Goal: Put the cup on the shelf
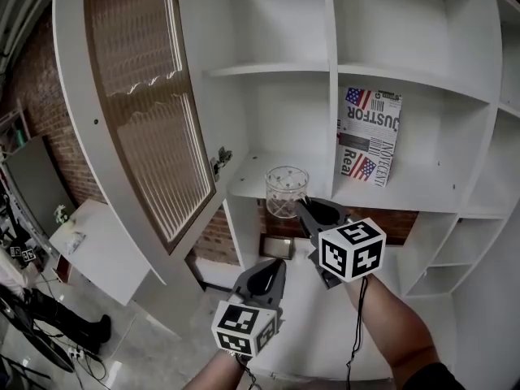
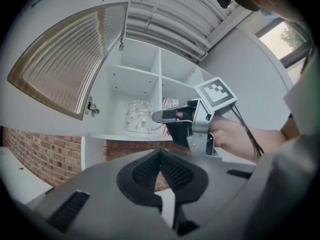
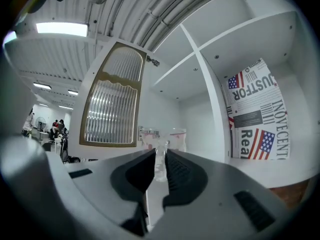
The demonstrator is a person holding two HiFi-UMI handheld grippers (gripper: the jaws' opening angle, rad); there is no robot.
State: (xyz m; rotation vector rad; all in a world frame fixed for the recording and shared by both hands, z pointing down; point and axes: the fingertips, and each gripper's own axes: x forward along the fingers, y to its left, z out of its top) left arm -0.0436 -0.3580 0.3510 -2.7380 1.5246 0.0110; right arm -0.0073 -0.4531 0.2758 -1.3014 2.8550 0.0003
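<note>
Grey and black, the right gripper (image 3: 160, 154) is clamping its jaws on the thin handle of a clear, round glass cup (image 1: 286, 190) dotted with small pink marks, and is pointing level toward the white shelf board (image 1: 244, 187) of the lower left compartment. The cup is standing upright over the front part of that board; whether its base is already touching the board or hanging just above it cannot be told. Below the board and out in front of it, the left gripper (image 1: 272, 268) is idling with its dark pads pressed together on nothing. Right of the board, past the upright divider, a white printed sheet with red and blue flag patches (image 1: 370, 136) is leaning in the next compartment. Left of the board, the arched cabinet door with ribbed brown glass (image 1: 146, 104) is standing swung open. By the look of it the placing step is under way and nearly finished. The next move is calling for the cup to be settled flat on the board, well back from its front edge, before the right jaws let go and draw straight back off the handle.
</note>
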